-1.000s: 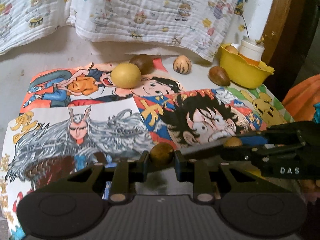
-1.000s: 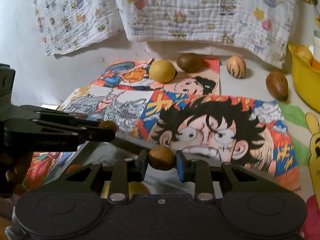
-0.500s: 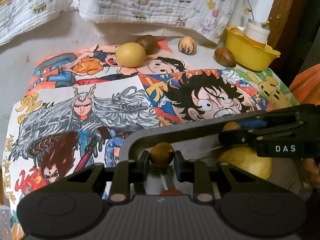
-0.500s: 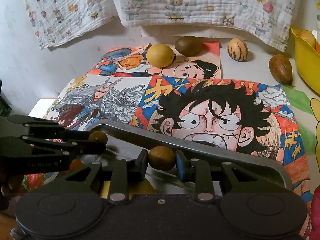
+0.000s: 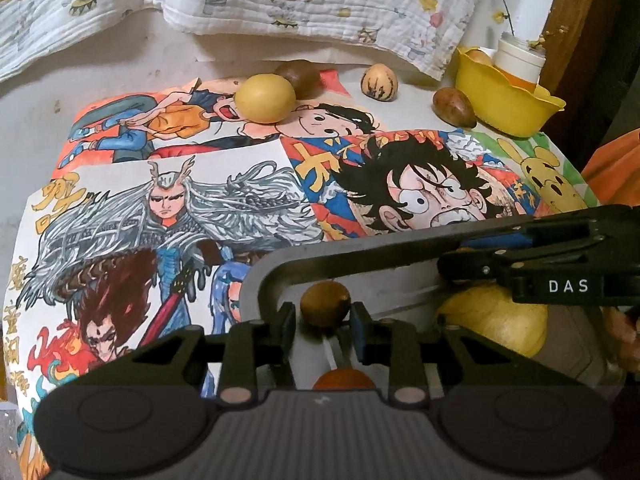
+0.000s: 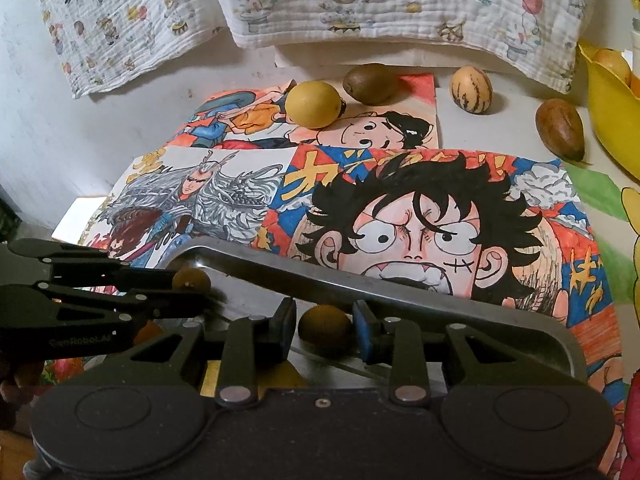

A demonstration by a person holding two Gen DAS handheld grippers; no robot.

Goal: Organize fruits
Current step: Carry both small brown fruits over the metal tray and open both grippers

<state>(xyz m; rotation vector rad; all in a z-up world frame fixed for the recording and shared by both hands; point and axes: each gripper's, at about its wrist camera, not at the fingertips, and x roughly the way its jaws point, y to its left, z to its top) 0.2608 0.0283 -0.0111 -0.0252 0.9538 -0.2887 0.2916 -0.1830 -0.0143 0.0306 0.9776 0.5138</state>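
Note:
My left gripper (image 5: 325, 320) hangs over the near left corner of a metal tray (image 5: 360, 248). Its jaws are opening, and a small brown round fruit (image 5: 325, 304) sits between the pads with a thin gap on the left. My right gripper (image 6: 325, 330) is over the same tray (image 6: 400, 288). Its jaws are opening too, and its small brown fruit (image 6: 326, 330) has slipped low between the pads. In the right wrist view the left gripper's tip reaches in from the left with its fruit (image 6: 191, 279). A big yellow fruit (image 5: 492, 320) and an orange one (image 5: 344, 378) lie in the tray.
On the cartoon-covered table beyond lie a yellow round fruit (image 6: 314, 104), a brown kiwi (image 6: 370, 83), a striped fruit (image 6: 471, 90) and a brown oval fruit (image 6: 560, 128). A yellow bowl (image 5: 508, 100) holding a white cup stands at the back right. A printed cloth hangs behind.
Both grippers tipped downward, bringing the tray's rim and inside into view. Both pairs of jaws parted slightly, and the right fruit slid lower between its pads.

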